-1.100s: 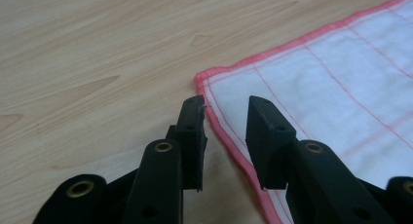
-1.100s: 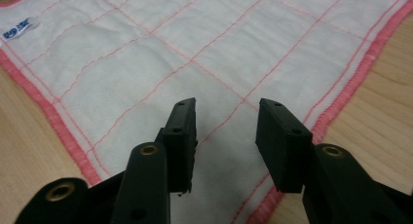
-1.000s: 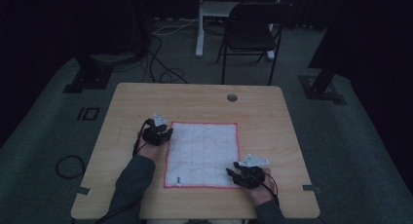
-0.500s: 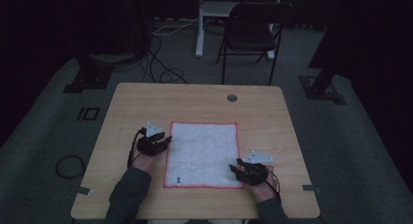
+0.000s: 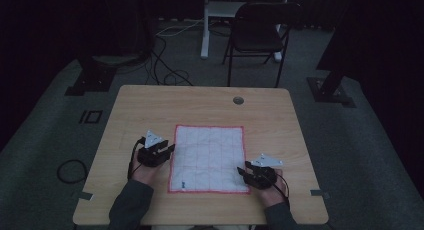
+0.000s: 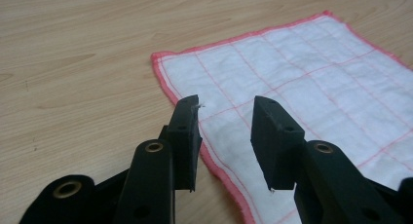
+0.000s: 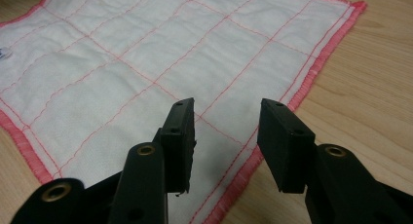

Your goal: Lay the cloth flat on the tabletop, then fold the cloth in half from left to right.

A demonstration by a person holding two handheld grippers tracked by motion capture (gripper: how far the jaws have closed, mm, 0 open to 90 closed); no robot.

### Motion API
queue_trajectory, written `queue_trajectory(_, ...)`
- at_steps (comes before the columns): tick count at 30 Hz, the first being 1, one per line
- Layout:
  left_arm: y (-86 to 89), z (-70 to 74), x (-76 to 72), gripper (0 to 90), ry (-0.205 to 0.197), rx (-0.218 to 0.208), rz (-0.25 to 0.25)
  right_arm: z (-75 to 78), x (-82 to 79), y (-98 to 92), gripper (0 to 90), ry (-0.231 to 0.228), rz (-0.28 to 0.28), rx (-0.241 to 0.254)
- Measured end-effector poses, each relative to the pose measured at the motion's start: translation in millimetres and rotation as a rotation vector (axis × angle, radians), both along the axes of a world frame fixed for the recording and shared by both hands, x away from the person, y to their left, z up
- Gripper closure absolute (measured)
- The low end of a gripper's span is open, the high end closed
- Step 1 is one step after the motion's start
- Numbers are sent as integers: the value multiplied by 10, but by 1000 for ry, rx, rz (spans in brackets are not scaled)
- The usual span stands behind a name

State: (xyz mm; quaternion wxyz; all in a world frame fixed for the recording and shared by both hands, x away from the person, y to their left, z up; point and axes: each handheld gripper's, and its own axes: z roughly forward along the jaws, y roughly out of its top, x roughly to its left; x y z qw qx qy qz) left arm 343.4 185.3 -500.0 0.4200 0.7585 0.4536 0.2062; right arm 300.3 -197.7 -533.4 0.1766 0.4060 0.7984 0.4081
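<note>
A white cloth with a red grid and red hem lies flat on the wooden table. My left gripper is at the cloth's left edge, open, its jaws straddling the hem with nothing held. My right gripper is open at the cloth's near right corner, its jaws over the cloth close to the right hem. In the left gripper view the cloth spreads away to the right. Both jaws are just above the fabric; contact is unclear.
A round cable hole sits near the table's far edge. A dark folding chair and a white desk leg stand beyond the table. Cables lie on the grey floor.
My left gripper has drawn back toward the near side along the cloth's left edge. My right gripper stays at the near right corner, shifted only slightly.
</note>
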Motion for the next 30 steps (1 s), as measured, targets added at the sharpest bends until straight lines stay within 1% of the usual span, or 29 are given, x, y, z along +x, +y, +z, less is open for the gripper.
queue_trajectory(3, -3, 9, -81, 632, 1, -12, -1, 3, -1, -4, 578, 1, -1, 0)
queue_trajectory(6, -4, 0, -117, 626, 1, -15, -1, 3, -2, -5, 578, 0, -1, -1)
queue_trajectory(8, -18, -45, -171, 613, 11, -14, 7, 7, -4, -10, 577, 0, -5, 3)
queue_trajectory(10, -25, -86, -182, 604, 19, -5, 13, 8, -3, -15, 577, 0, -8, 4)
queue_trajectory(12, -31, -110, -180, 597, 24, -4, 22, 8, -2, -17, 577, 0, -8, 5)
queue_trajectory(13, -37, -162, -159, 588, 42, -1, 32, 8, -2, -17, 577, 0, -9, 5)
queue_trajectory(15, -50, -220, -132, 563, 60, 13, 37, 10, -4, -15, 577, -1, -8, 5)
queue_trajectory(18, -77, -298, -90, 551, 79, 29, 46, 10, -4, -15, 577, -3, -7, 5)
queue_trajectory(21, -109, -338, -48, 533, 87, 40, 51, 10, -3, -18, 577, -4, -7, 8)
queue_trajectory(24, -141, -374, 16, 503, 117, 48, 53, 6, 0, -21, 578, -4, -6, 6)
queue_trajectory(25, -141, -374, 16, 497, 117, 48, 53, 5, -1, -21, 578, -4, -5, 6)
queue_trajectory(26, -167, -401, 41, 495, 122, 57, 51, 7, -3, -21, 578, -4, -5, 6)
queue_trajectory(27, -167, -401, 41, 486, 122, 57, 51, 8, -4, -21, 578, -5, -5, 8)
queue_trajectory(28, -196, -425, 51, 479, 122, 68, 51, 9, -5, -22, 578, -6, -5, 8)
queue_trajectory(29, -196, -425, 51, 472, 122, 68, 51, 9, -4, -24, 578, -6, -5, 9)
queue_trajectory(30, -219, -427, 53, 463, 118, 77, 52, 8, -4, -26, 578, -5, -6, 9)
